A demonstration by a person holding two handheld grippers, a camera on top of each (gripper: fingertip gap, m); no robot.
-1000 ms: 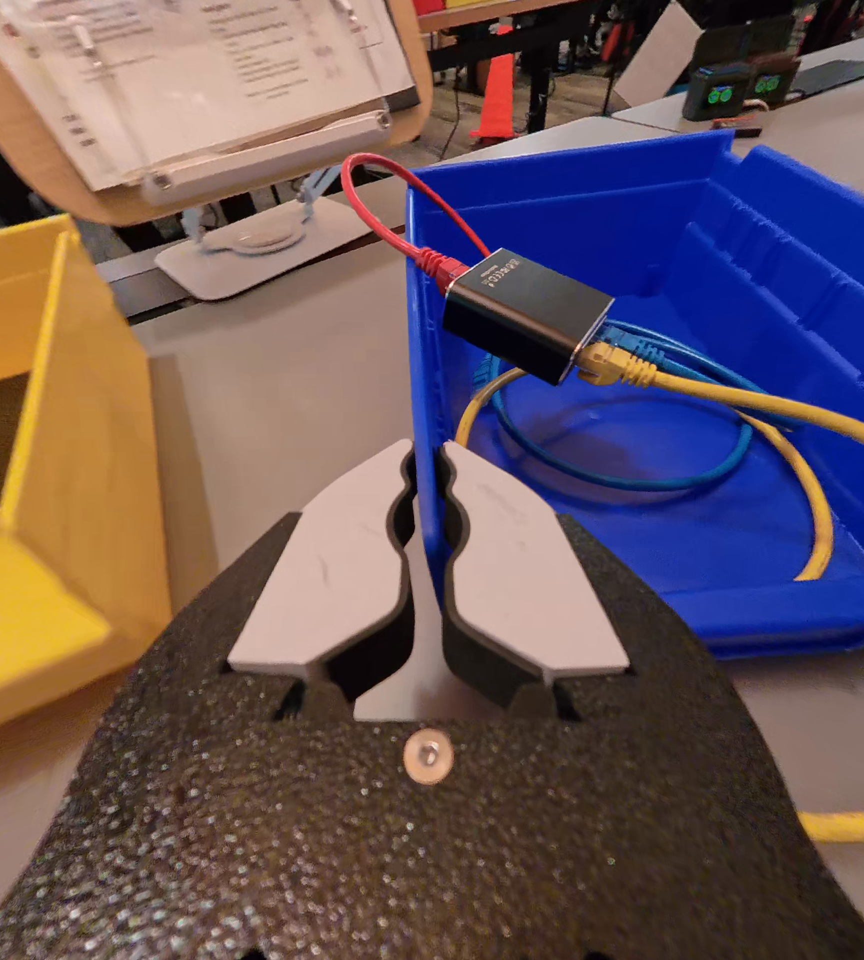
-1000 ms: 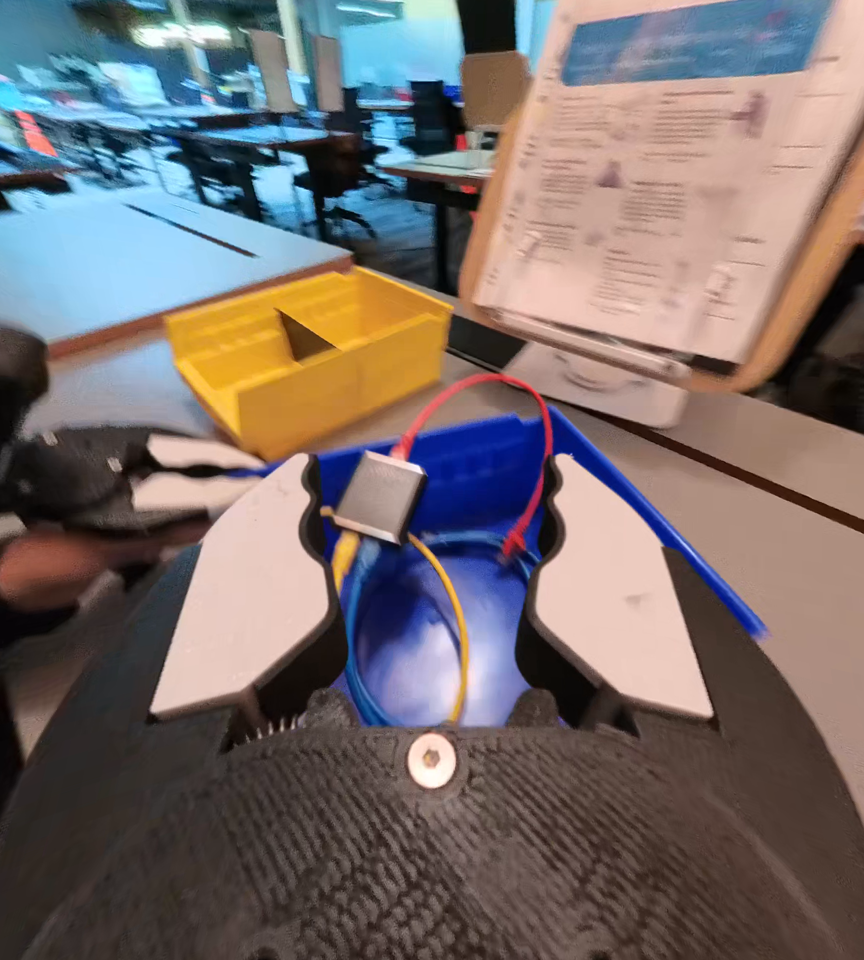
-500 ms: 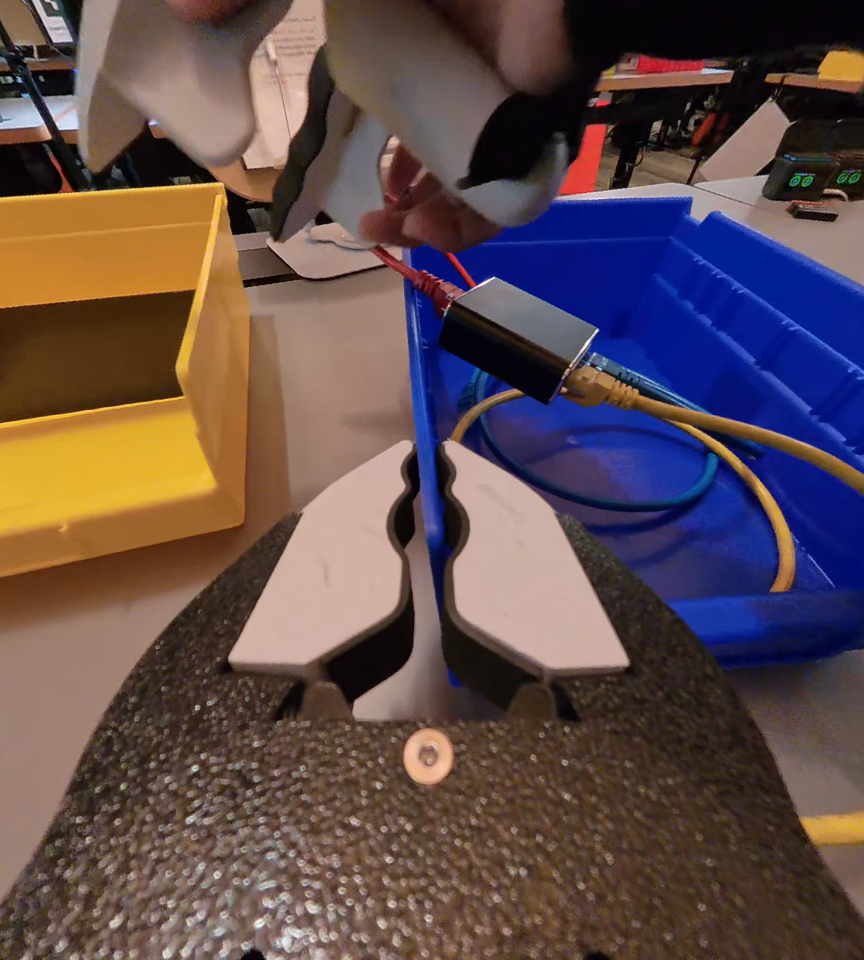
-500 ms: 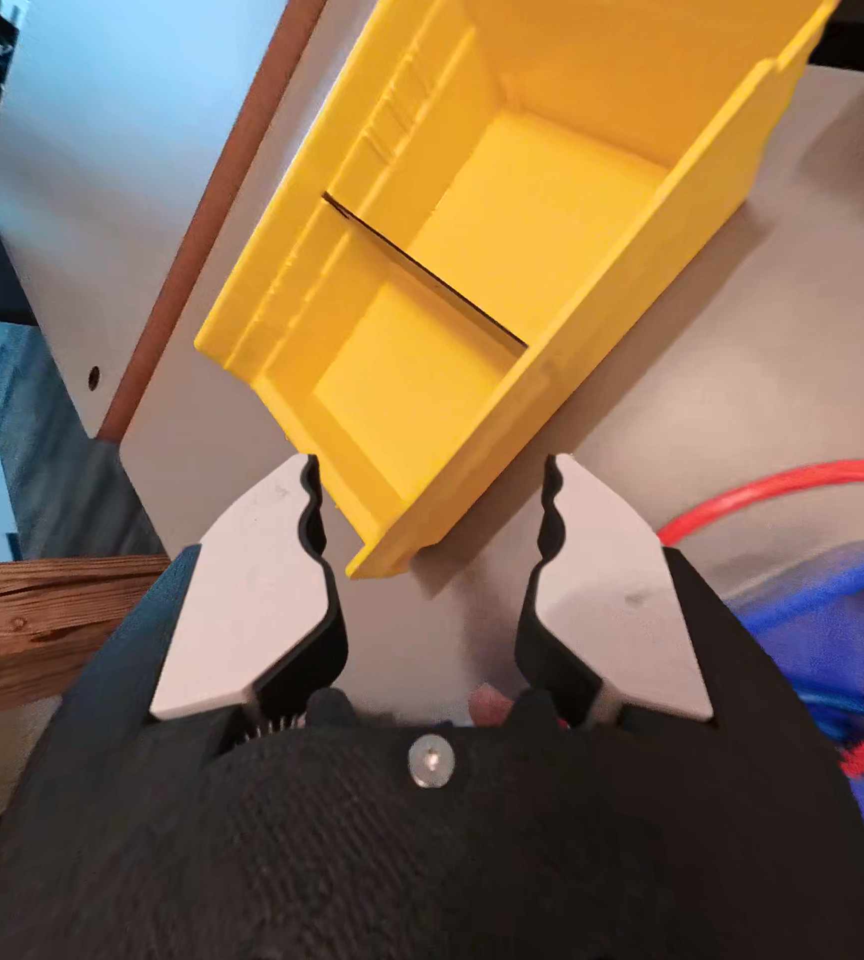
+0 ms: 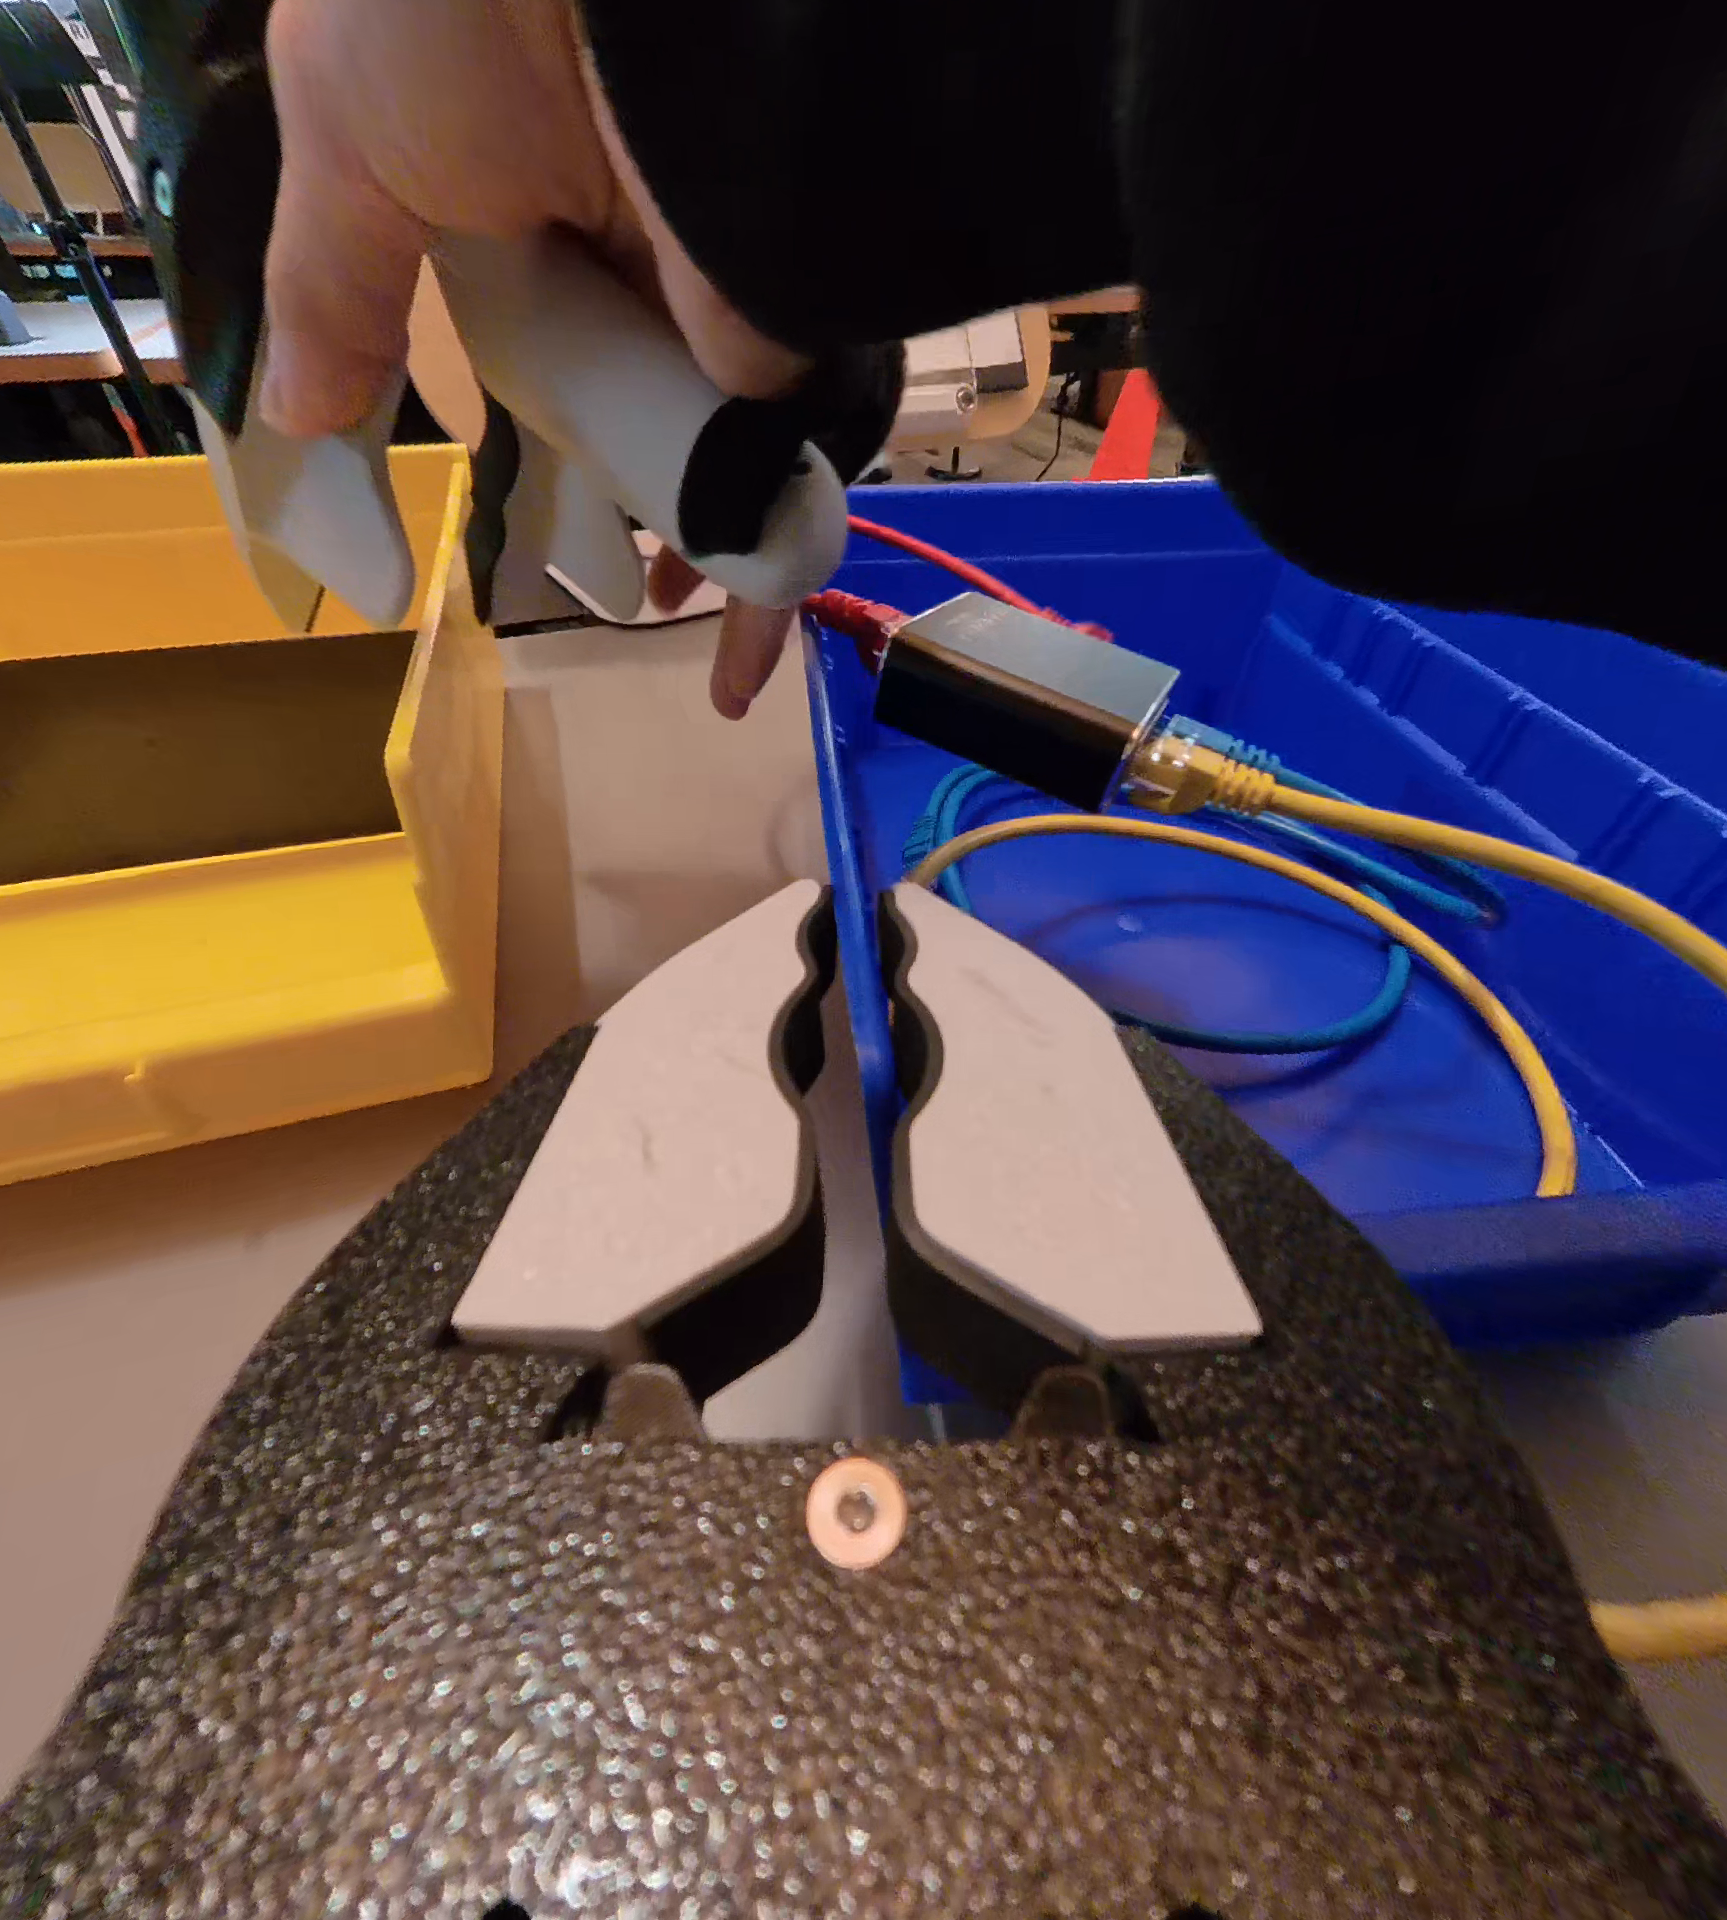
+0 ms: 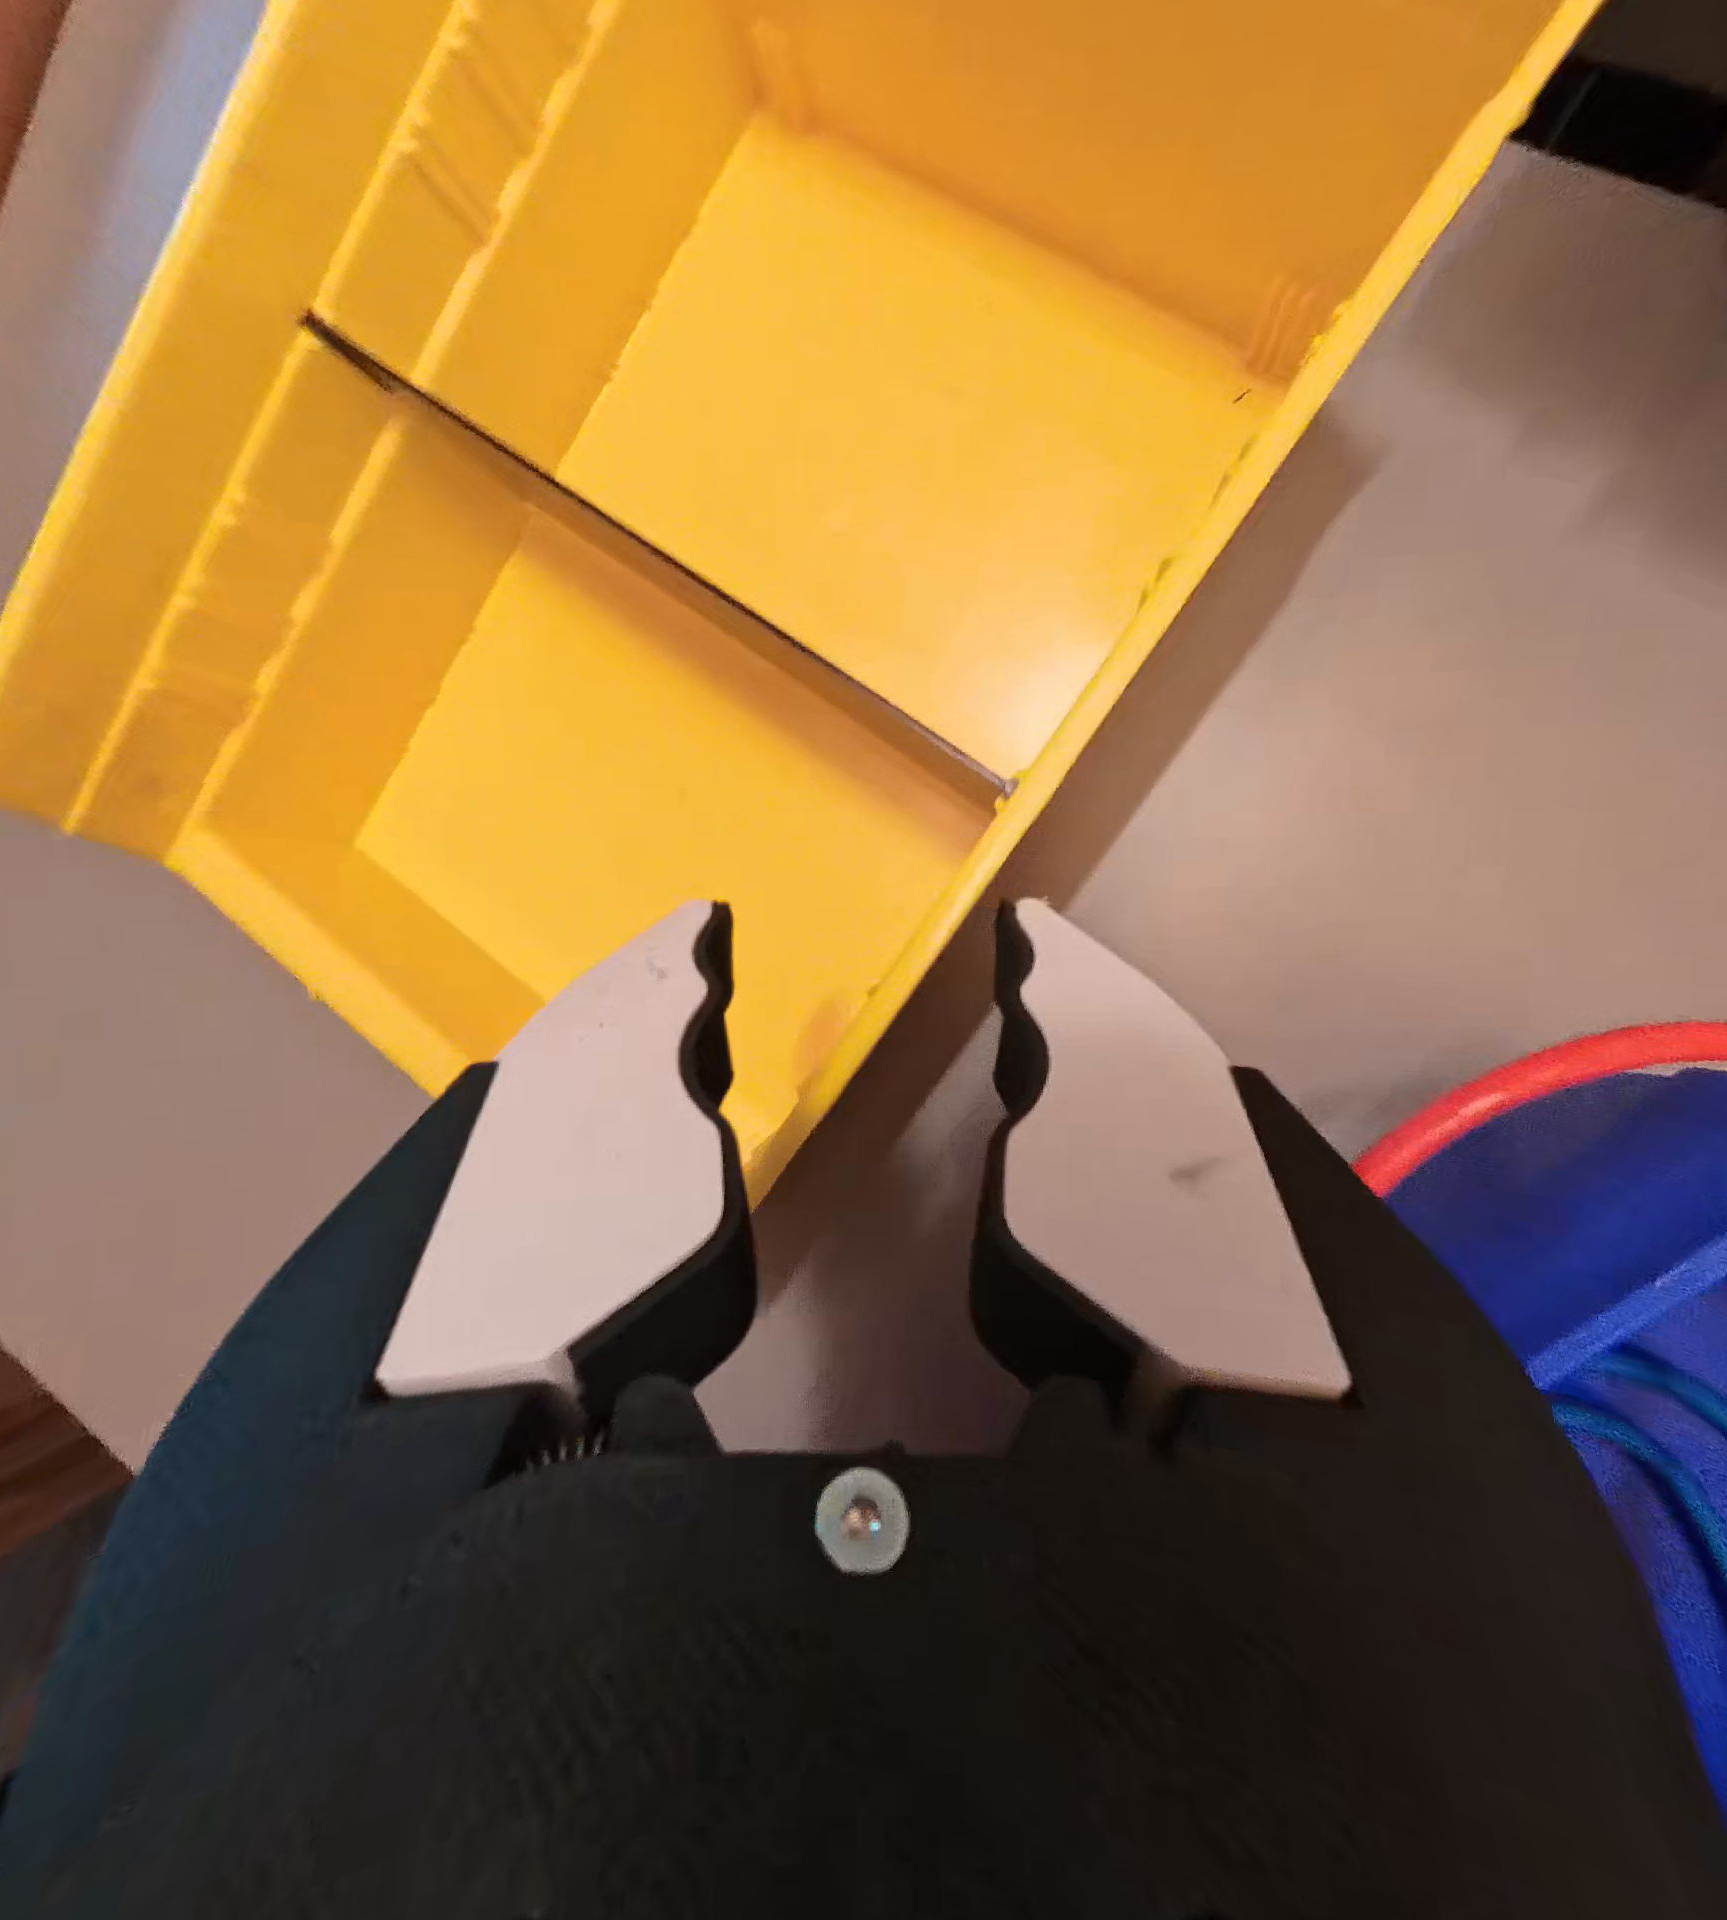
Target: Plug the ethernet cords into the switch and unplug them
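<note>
Switch (image 5: 1025,694): small black metal box, propped on the blue bin's (image 5: 1617,727) left wall near its far corner, at about 1 o'clock from the left claw (image 5: 851,914). Long axis runs roughly 10 to 4 o'clock in the left wrist view, 4 o'clock end dipping into the bin. Faint print on its top face, too small to read.

Red cord (image 5: 926,566) is plugged into the 10 o'clock end and loops out over the bin's far corner. Yellow cord (image 5: 1461,842) is plugged into the 4 o'clock end, curves across the bin and runs out onto the worktop (image 5: 651,790) at 4 o'clock. Blue cord (image 5: 1254,1023) lies coiled on the bin floor; can't tell whether it is plugged in.

Left claw: fingers nearly pressed together, pinching the bin's left wall.

Right claw (image 6: 861,935): spread, holding nothing, pointing down over the yellow bin's (image 6: 838,468) near wall, which passes between the tips. In the left wrist view it hangs at 11 o'clock, gripped by a hand (image 5: 443,187) in a black sleeve. Yellow bin has a divider; both compartments look bare.
</note>
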